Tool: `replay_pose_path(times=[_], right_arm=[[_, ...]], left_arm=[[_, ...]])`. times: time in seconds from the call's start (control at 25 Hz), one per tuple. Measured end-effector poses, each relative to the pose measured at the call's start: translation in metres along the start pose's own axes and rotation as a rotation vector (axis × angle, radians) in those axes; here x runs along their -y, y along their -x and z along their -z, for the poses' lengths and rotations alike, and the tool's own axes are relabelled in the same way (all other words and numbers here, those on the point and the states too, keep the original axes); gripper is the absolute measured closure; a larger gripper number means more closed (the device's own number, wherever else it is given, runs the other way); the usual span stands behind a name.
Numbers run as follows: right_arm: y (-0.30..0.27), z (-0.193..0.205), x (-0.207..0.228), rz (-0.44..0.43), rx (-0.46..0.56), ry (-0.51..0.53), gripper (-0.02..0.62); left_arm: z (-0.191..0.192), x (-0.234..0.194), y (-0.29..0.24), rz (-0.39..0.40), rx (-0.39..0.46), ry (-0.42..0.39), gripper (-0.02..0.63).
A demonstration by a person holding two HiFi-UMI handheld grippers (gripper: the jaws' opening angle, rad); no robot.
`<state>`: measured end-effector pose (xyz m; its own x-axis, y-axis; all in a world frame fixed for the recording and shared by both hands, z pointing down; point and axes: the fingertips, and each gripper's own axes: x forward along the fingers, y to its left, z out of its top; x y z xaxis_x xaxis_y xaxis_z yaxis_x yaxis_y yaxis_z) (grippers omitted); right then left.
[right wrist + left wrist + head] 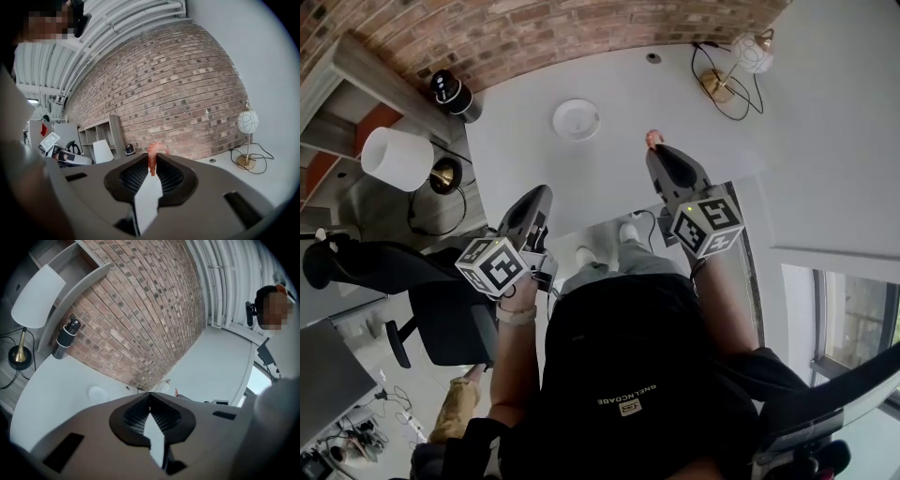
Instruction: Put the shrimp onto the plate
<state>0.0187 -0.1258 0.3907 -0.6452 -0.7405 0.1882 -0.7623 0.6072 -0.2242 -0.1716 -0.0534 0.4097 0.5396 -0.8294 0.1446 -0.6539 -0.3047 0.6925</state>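
A small pink shrimp (653, 139) (154, 152) is pinched at the tip of my right gripper (657, 150) (152, 165), which is shut on it and held above the white table to the right of the plate. The white round plate (576, 119) (98, 393) lies empty on the table toward the brick wall. My left gripper (542, 195) (150, 397) hovers near the table's front edge, below and left of the plate, with its jaws closed together and nothing between them.
A dark cylindrical bottle (450, 92) (64, 337) stands at the table's left end. A globe lamp (748, 54) (247, 124) with a brass base and black cord sits at the far right. A white-shaded floor lamp (397, 157) and an office chair (422, 291) stand left of the table.
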Motion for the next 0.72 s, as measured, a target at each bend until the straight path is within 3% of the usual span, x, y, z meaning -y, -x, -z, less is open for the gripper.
replay_pose_path(times=[0.72], right_arm=[[-0.062,-0.014,0.024,-0.086,-0.020,0.016,0.543]], left_arm=[[-0.024,-0.022,-0.031,-0.081,0.025,0.000,0.603]])
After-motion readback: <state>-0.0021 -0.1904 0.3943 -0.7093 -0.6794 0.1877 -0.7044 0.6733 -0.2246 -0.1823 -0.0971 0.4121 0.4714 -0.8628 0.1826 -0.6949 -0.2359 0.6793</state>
